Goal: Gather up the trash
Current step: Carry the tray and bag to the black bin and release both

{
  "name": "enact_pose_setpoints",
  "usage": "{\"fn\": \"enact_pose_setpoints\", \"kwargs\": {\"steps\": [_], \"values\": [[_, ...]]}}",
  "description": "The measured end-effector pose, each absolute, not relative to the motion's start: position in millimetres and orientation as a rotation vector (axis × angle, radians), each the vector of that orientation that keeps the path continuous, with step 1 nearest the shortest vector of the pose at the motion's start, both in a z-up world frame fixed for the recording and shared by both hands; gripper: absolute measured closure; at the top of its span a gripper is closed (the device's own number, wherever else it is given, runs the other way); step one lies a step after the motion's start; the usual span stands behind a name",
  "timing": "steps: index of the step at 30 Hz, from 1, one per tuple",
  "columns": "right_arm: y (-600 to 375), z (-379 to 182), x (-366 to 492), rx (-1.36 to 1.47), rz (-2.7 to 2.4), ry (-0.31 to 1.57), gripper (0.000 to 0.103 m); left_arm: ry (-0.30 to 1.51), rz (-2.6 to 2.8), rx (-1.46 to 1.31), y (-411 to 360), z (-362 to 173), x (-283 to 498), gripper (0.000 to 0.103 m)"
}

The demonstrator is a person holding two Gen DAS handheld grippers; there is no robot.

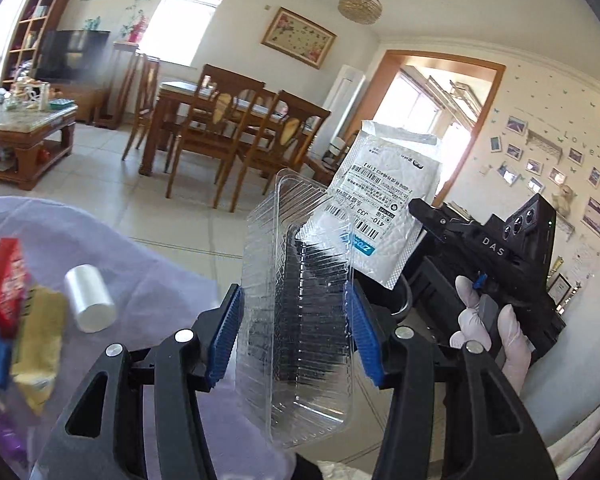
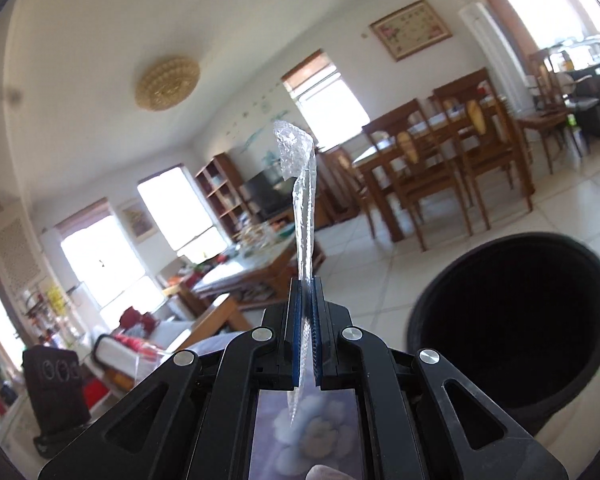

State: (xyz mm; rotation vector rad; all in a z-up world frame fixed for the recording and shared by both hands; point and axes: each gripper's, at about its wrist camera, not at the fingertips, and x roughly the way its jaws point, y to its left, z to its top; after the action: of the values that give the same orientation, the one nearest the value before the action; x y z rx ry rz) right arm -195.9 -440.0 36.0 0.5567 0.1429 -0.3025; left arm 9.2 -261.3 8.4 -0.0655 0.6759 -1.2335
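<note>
My left gripper (image 1: 294, 332) is shut on a clear ribbed plastic tray (image 1: 296, 320), held upright between its blue pads. My right gripper (image 2: 307, 340) is shut on a white bubble mailer (image 2: 305, 216), seen edge-on in its own view. The mailer's labelled face (image 1: 380, 208) shows in the left wrist view, just behind and right of the tray, with the right gripper's black body (image 1: 500, 264) and a gloved hand below it. A black trash bin (image 2: 516, 328) stands open on the floor to the right in the right wrist view.
On the lilac cloth (image 1: 148, 280) at left lie a white roll (image 1: 90, 300), a red packet (image 1: 4, 284) and a yellow cloth (image 1: 40, 344). A wooden dining table with chairs (image 1: 228, 120) and a coffee table (image 1: 24, 132) stand beyond on the tiled floor.
</note>
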Motion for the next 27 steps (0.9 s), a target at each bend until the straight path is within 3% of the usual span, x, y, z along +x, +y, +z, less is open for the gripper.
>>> {"fn": "enact_pose_setpoints", "kwargs": {"steps": [12, 23, 24, 25, 26, 27], "values": [[-552, -23, -280, 0.562, -0.697, 0.210, 0.097, 0.785, -1.403, 0.023, -445, -29, -14, 0.051], [-592, -59, -244, 0.678, -0.739, 0.313, 0.097, 0.860, -1.330, 0.157, -505, -57, -26, 0.046], [-593, -60, -242, 0.685, -0.737, 0.320, 0.095, 0.860, -1.319, 0.167, -505, -57, -25, 0.045], [-594, -62, -240, 0.690, -0.733, 0.323, 0.084, 0.863, -1.307, 0.171, -505, -54, -24, 0.045], [-590, -60, -237, 0.694, -0.731, 0.324, 0.064, 0.866, -1.296, 0.171, -504, -53, -23, 0.040], [-588, -59, -235, 0.699, -0.735, 0.323, 0.052, 0.866, -1.289, 0.167, -503, -52, -21, 0.032]]}}
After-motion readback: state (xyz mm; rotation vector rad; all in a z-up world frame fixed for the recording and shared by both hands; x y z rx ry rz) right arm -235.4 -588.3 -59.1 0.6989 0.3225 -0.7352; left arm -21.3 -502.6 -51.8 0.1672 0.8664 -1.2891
